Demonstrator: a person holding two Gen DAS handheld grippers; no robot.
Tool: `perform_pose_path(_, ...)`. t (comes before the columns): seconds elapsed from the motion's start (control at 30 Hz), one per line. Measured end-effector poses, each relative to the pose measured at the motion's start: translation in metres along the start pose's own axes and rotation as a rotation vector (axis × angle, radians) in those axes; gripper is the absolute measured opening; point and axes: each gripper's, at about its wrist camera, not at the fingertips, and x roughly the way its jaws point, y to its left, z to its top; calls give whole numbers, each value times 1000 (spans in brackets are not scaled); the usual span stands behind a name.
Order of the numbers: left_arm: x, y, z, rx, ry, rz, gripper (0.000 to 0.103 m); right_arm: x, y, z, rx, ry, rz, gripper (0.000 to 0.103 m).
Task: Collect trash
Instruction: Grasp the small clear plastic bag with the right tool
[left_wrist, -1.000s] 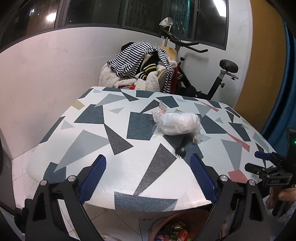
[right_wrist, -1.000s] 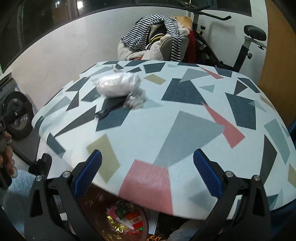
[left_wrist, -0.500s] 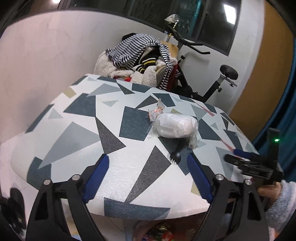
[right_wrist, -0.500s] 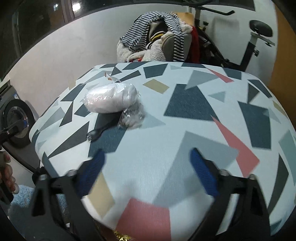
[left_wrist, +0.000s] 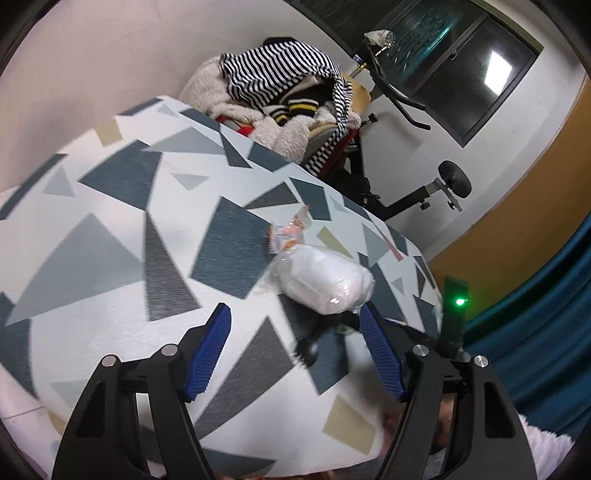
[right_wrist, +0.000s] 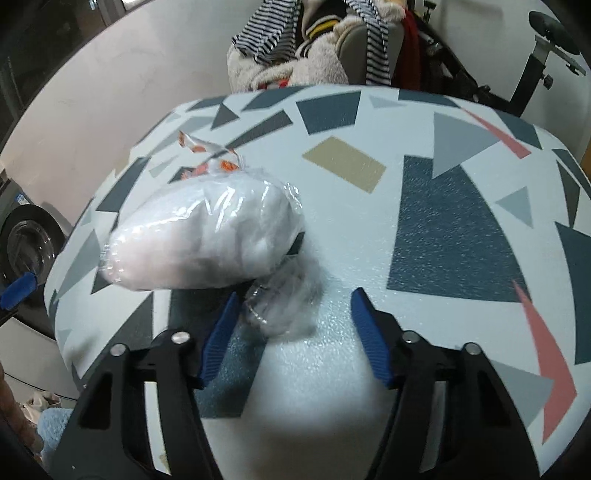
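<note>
Trash cluster lies mid-table (right_wrist: 443, 229): white plastic-wrapped bundle (right_wrist: 207, 240), crumpled clear wrapper (right_wrist: 284, 306) touching its near side, orange-printed wrapper (right_wrist: 207, 155) behind.

Right gripper (right_wrist: 291, 332): tongs apart, clear wrapper between them. Left gripper (left_wrist: 295, 354): tongs apart, holding nothing, black utensil (left_wrist: 314, 341) just ahead.

Procedure: lower right tongs to tabletop, centre wrapper, close slowly (thin film may slip out). Avoid nudging bundle.

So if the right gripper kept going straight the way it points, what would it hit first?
Probably the crumpled clear wrapper, already between the open right gripper fingers; the white plastic-wrapped bundle lies just beyond, leftward.
</note>
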Motion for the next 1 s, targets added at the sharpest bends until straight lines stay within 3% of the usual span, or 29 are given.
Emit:
perform_pose_path(0.07,9,-5,1,13,13,-11,70,0,0,0,-4,7,33,42)
perform_pose_path(0.2,30,-22,-9,135,66,-15,69,-10,-3,-8,-24,2,42,38)
perform_pose_path(0.37,63,-46,-40,375,167,17,56,-28,-19,-28,25,-23,65,36)
perform_pose_path(0.47,81,-52,-51,463,196,55,50,-38,-29,-41,68,-34,61,36)
perform_pose_path(0.7,112,-57,-50,515,240,102,44,-61,-41,-63,106,-71,58,36)
perform_pose_path(0.8,128,-63,-52,576,263,195,26,-69,-44,-68,114,-90,59,36)
perform_pose_path(1.0,145,-72,-53,616,261,223,25,-82,-45,-74,94,-108,50,36)
